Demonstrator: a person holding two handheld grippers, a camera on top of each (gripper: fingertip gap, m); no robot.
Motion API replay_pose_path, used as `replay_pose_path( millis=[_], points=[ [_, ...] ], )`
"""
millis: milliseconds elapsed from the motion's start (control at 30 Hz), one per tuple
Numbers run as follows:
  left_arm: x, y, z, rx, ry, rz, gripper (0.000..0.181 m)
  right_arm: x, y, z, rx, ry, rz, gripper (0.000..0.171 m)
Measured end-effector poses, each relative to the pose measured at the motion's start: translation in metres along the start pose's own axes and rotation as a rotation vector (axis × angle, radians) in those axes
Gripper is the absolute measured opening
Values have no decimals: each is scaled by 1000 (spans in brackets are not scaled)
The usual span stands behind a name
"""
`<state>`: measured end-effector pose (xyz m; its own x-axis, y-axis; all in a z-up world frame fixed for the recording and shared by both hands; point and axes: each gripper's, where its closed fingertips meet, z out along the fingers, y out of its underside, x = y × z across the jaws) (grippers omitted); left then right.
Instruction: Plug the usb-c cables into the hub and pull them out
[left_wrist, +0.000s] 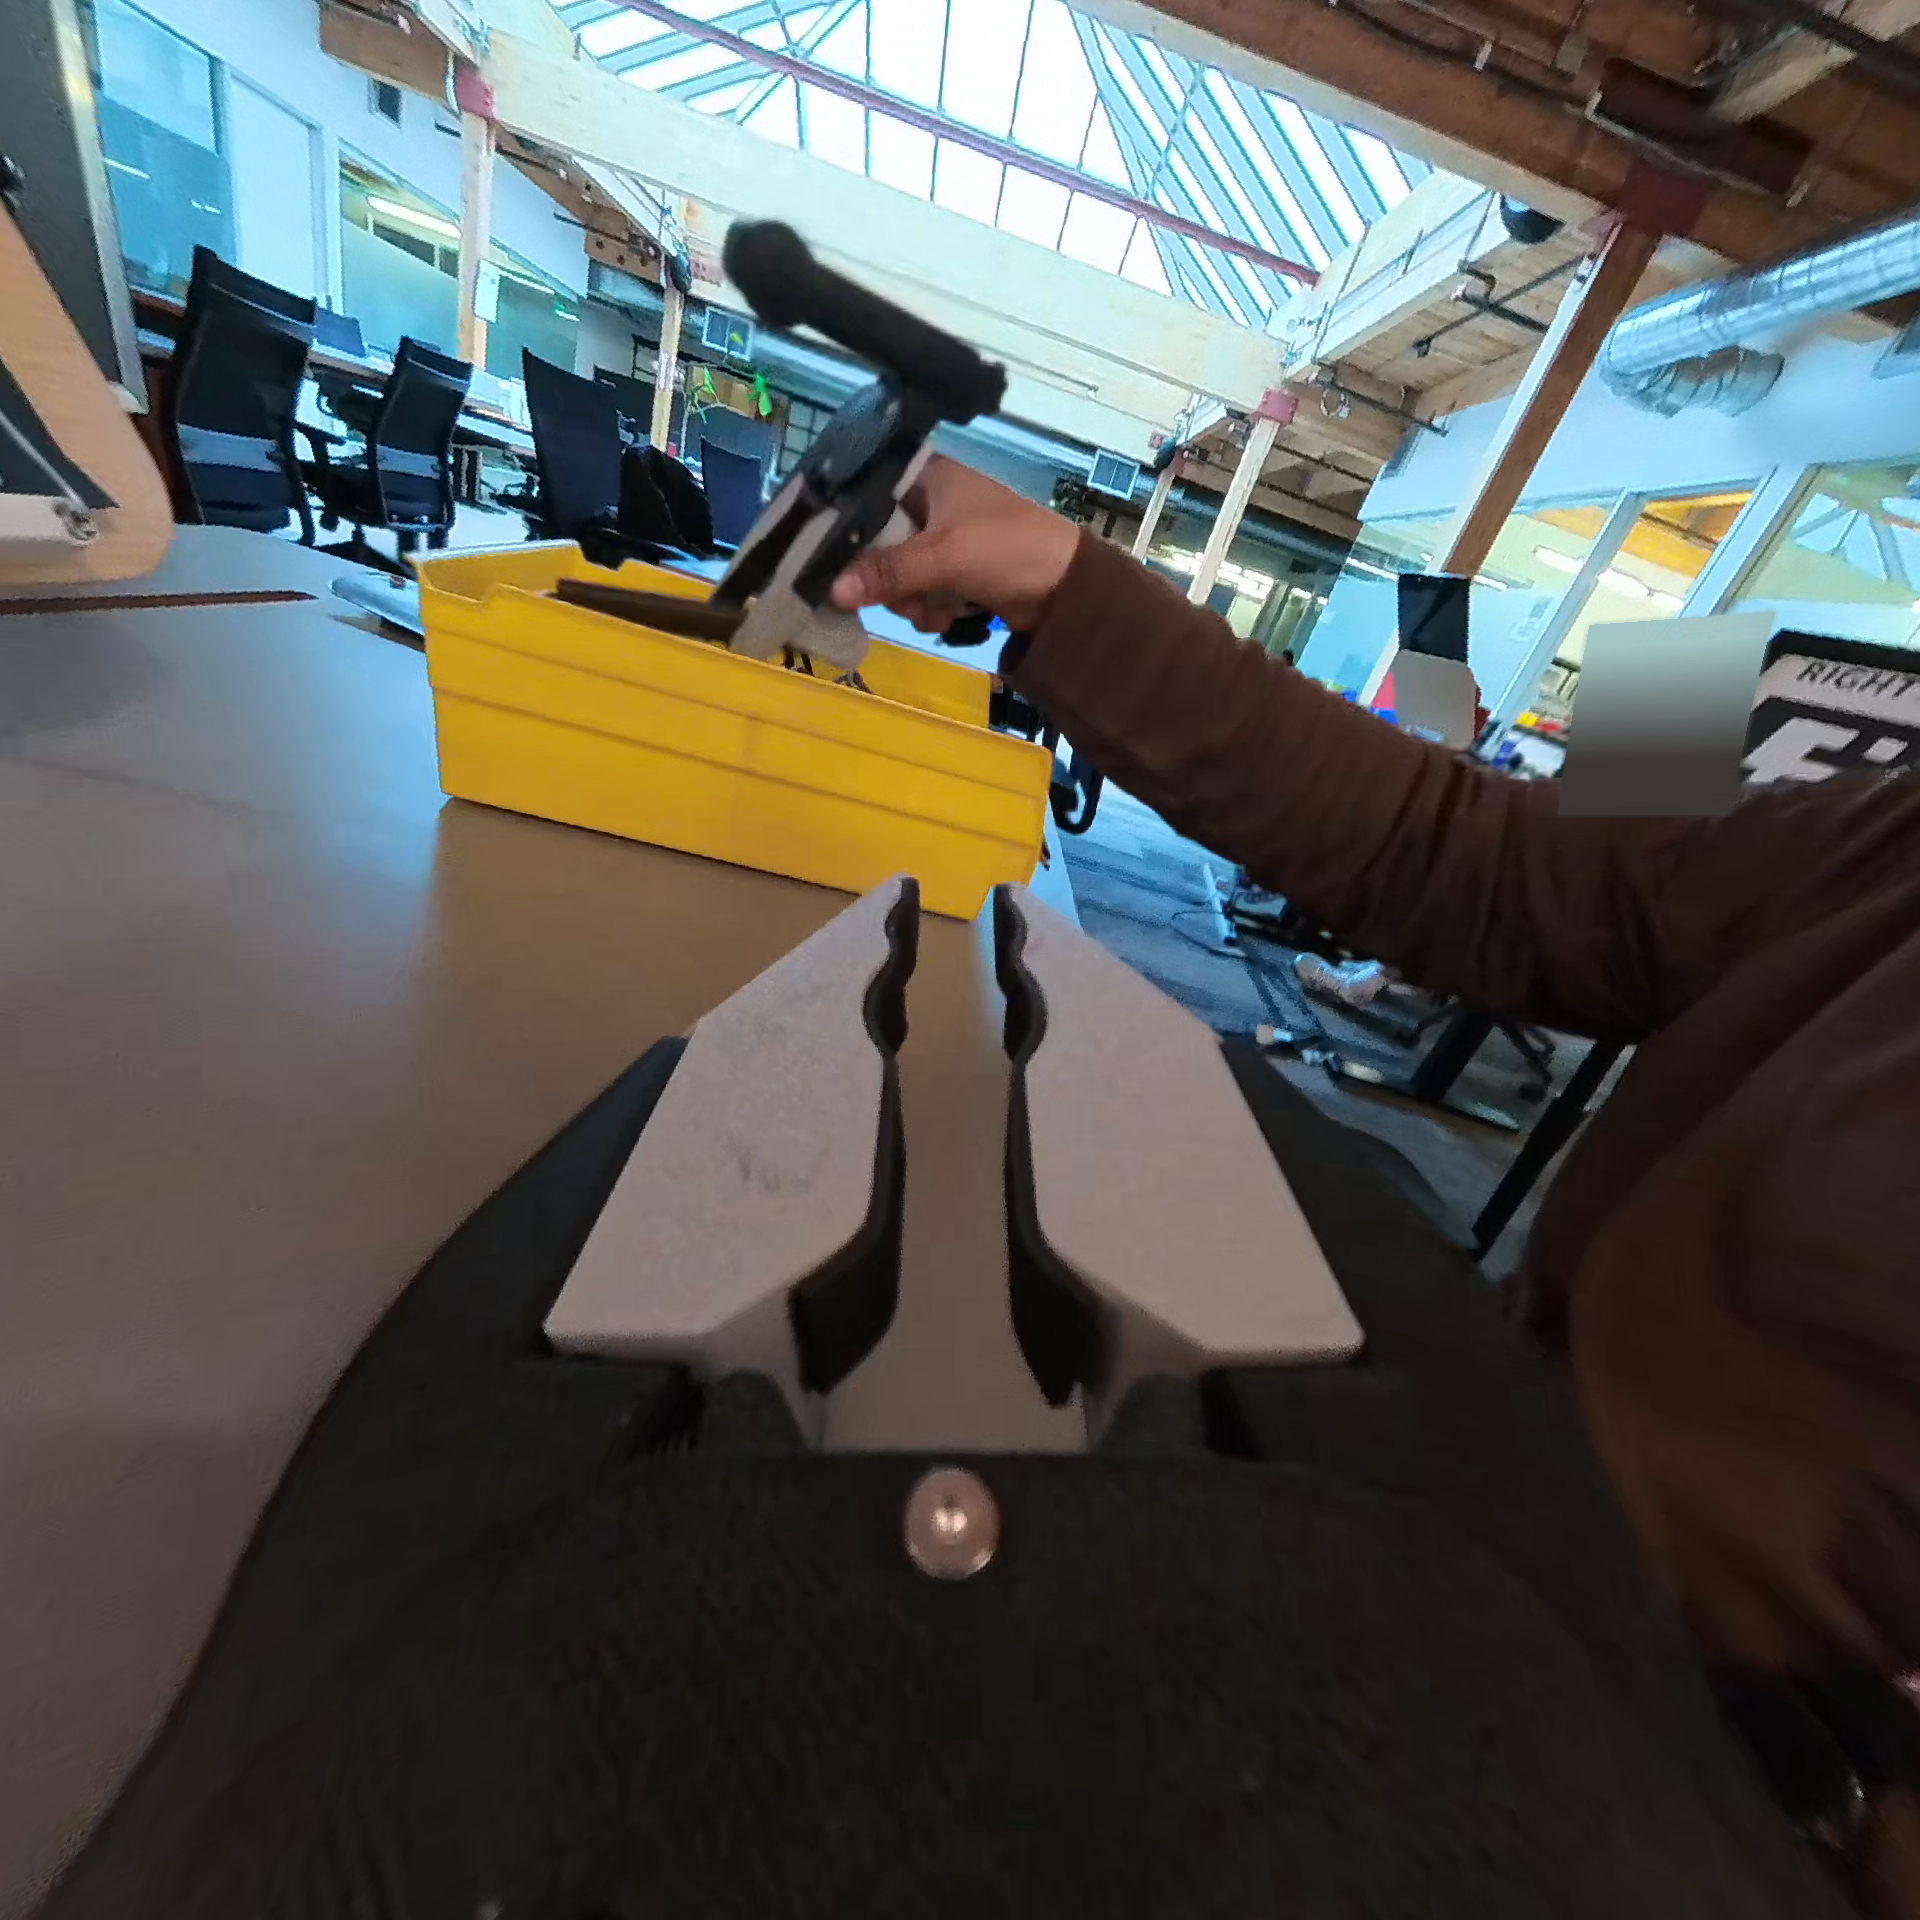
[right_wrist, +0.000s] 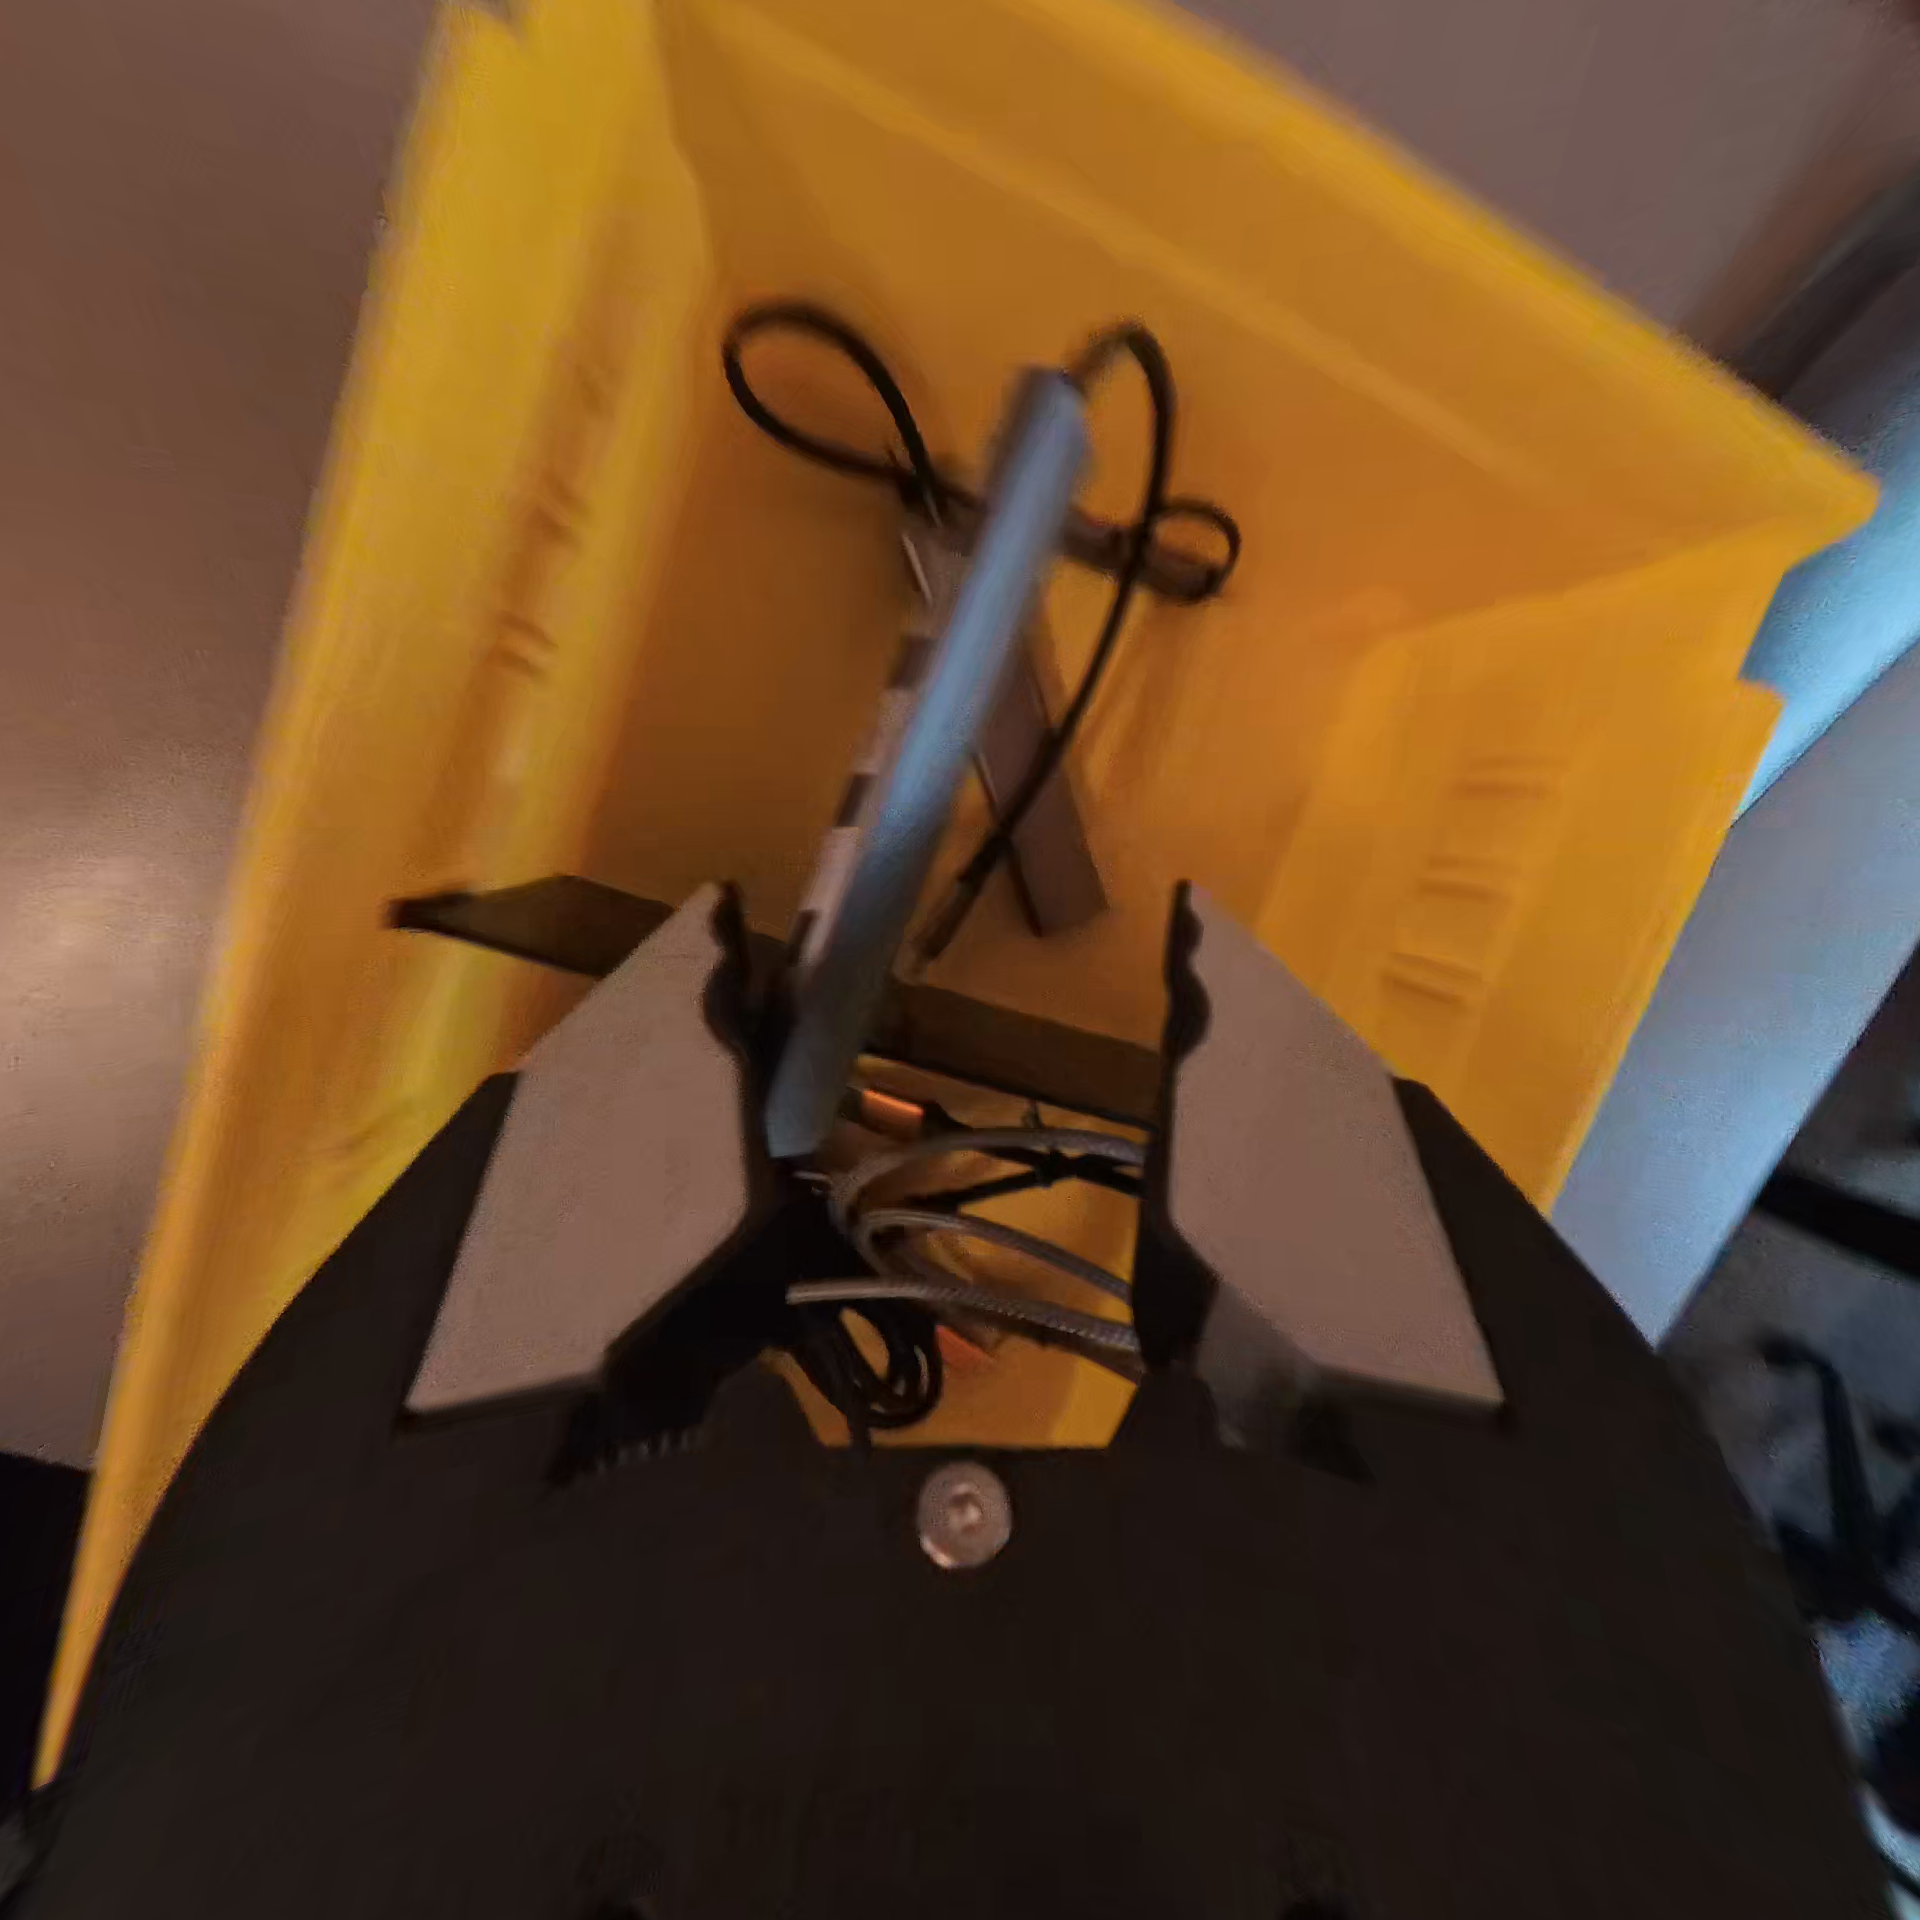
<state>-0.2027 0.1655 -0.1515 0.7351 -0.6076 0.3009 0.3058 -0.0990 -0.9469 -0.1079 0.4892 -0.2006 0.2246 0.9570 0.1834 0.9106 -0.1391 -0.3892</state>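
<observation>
An open office surrounds the grey bench (left_wrist: 260, 935). In the yellow plastic bin (right_wrist: 1351, 468), the spread right gripper (right_wrist: 951, 914) straddles the slim grey metal hub (right_wrist: 925, 748); it should centre before closing. Braided grey cables (right_wrist: 987, 1236) coil below. The left gripper (left_wrist: 954, 894) hovers slightly parted, empty.

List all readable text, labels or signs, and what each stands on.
Black-and-white sign, right edge, left wrist view: large white lettering, partly cut off; wording not repeated here.
Paper notice on far post: too small to read.
Right wrist view: blurred, no writing visible on yellow bin or hub.
</observation>
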Motion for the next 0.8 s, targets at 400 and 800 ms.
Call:
replay_pose_path(
  millis=[400,800],
  points=[
    [31,21,-13,-140,-191,89,40,117,19,-38,110,514,146,83],
    [44,-39,-205,-186,-1000,247,81,-98,35,-99,606,-203,4,118]
  ],
)
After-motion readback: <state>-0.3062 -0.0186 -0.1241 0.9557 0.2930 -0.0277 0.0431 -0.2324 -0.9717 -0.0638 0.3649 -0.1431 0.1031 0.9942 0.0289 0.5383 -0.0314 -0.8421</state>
